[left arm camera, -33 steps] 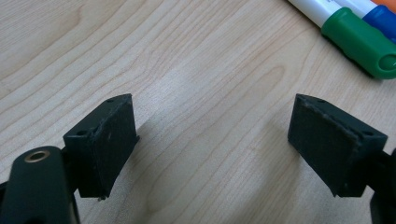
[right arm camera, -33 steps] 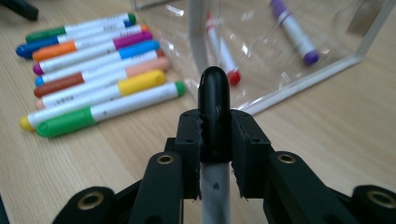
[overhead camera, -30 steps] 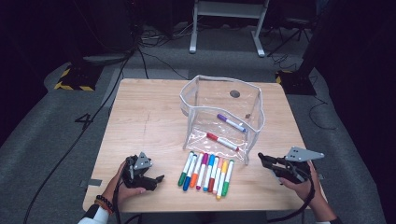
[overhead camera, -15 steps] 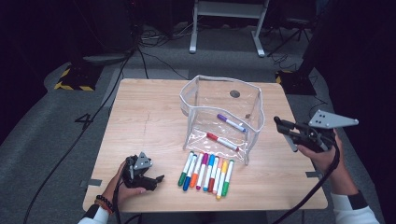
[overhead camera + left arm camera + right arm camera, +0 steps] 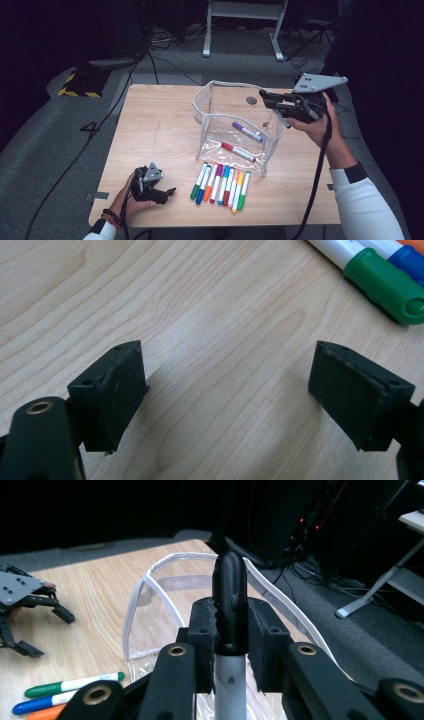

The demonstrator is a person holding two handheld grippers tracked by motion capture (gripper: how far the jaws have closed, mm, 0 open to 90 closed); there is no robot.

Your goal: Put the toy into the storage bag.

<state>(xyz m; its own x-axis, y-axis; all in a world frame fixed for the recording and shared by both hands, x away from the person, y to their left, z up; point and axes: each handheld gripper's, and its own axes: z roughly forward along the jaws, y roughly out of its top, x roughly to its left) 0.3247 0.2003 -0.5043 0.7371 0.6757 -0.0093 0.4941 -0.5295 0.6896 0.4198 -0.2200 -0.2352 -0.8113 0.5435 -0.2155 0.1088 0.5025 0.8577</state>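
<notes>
Black marker [image 5: 230,595] between right gripper [image 5: 231,630] pads.

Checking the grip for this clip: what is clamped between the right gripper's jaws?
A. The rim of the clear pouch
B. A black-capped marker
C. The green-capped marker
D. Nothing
B. In the right gripper view, the right gripper has its pads pressed on a black-capped marker, above the clear pouch.

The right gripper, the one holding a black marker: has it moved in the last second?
Yes. The right gripper has gone from the table's near right edge up and away, and now hangs by the clear pouch's far right rim.
</notes>
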